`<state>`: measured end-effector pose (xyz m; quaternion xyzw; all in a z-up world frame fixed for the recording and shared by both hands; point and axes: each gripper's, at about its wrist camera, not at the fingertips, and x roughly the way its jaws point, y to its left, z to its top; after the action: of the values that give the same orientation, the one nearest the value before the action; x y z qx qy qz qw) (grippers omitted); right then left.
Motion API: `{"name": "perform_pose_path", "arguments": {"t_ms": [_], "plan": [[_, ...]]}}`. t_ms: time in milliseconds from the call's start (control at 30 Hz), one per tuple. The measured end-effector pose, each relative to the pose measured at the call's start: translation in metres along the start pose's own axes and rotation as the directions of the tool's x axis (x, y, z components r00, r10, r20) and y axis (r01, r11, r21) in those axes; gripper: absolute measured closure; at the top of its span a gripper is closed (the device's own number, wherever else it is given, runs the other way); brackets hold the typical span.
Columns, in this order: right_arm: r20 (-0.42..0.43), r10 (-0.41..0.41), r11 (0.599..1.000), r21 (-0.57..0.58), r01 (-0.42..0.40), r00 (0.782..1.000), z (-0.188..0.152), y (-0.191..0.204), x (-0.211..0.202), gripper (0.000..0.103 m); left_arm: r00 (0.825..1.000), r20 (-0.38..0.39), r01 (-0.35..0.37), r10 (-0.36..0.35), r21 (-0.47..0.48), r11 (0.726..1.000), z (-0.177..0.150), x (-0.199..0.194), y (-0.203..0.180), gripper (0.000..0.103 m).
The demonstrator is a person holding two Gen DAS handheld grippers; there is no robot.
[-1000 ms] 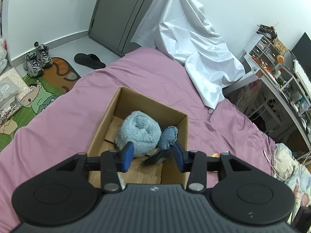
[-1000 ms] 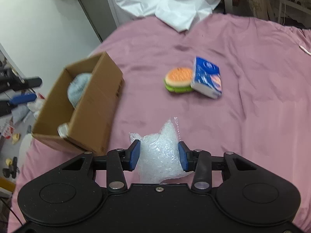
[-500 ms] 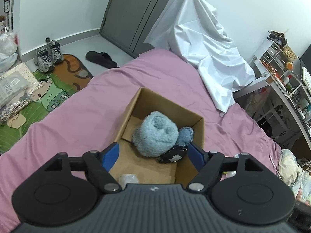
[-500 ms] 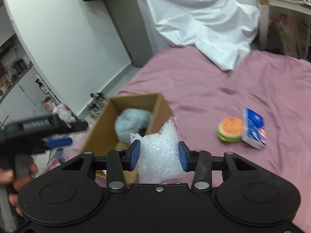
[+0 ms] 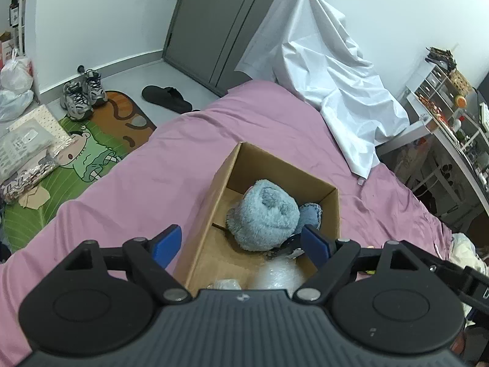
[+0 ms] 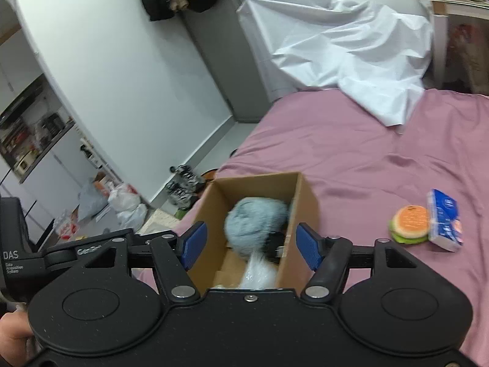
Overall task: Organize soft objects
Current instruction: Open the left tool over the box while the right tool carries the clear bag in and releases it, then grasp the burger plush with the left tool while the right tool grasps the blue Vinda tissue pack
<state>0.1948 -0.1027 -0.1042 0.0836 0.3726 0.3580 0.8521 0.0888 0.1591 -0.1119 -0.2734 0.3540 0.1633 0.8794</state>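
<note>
Soft objects are partly gathered in an open cardboard box (image 5: 331, 211) that sits on the pink-covered bed (image 5: 152, 177), near the bed's edge that faces the floor mat (image 5: 91, 153). Inside the box, a rolled light-blue fluffy towel (image 5: 264, 215) lies against the far right corner, with a smaller darker blue plush item (image 5: 311, 214) wedged between it and the right wall. A clear bubble-wrap bag (image 5: 276, 275) lies on the box floor at the near end, just in front of the towel; a small dark item beside it is too obscured to identify. The left gripper (image 5: 241, 246) hangs over the near end of the box with its jaws opening; nothing is between them and the pads press on nothing. The right gripper (image 6: 250, 244) hangs over the same box from the other side, its jaws also opening; the bubble-wrap bag (image 6: 259, 270) lies below them in the box, clear of both pads. Outside the box, toward the middle of the bed, a plush hamburger (image 6: 409, 223) lies touching a blue tissue packet (image 6: 444, 220), well apart from the box. A white sheet (image 6: 351, 49) drapes over an object at the far edge of the bed. A hand (image 6: 13, 333) grips the left gripper's handle at the lower left of the right wrist view.
</note>
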Motion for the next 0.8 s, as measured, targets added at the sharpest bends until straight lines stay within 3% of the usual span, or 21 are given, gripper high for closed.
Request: {"name": "perform_pose_path", "arguments": {"t_ms": [133, 267, 467, 800], "plan": [[0.008, -0.058, 0.998, 0.013, 0.058, 0.998, -0.002, -0.020, -0.010, 0.030, 1.000, -0.007, 0.009, -0.009, 0.015, 1.000, 0.001, 0.004, -0.009, 0.017], [-0.006, -0.087, 0.996, 0.012, 0.087, 0.996, -0.007, -0.036, -0.018, 0.028, 1.000, -0.007, 0.013, -0.013, 0.059, 0.998, -0.001, 0.007, -0.023, 0.014], [0.006, -0.100, 0.995, 0.015, 0.100, 0.995, -0.009, -0.058, -0.030, 0.020, 1.000, -0.029, 0.004, 0.001, 0.158, 0.987, -0.008, 0.014, -0.049, 0.013], [0.019, -0.101, 0.995, 0.024, 0.100, 0.995, 0.002, -0.093, -0.038, 0.013, 0.999, -0.043, 0.004, 0.005, 0.222, 0.975, -0.009, 0.021, -0.083, 0.013]]}}
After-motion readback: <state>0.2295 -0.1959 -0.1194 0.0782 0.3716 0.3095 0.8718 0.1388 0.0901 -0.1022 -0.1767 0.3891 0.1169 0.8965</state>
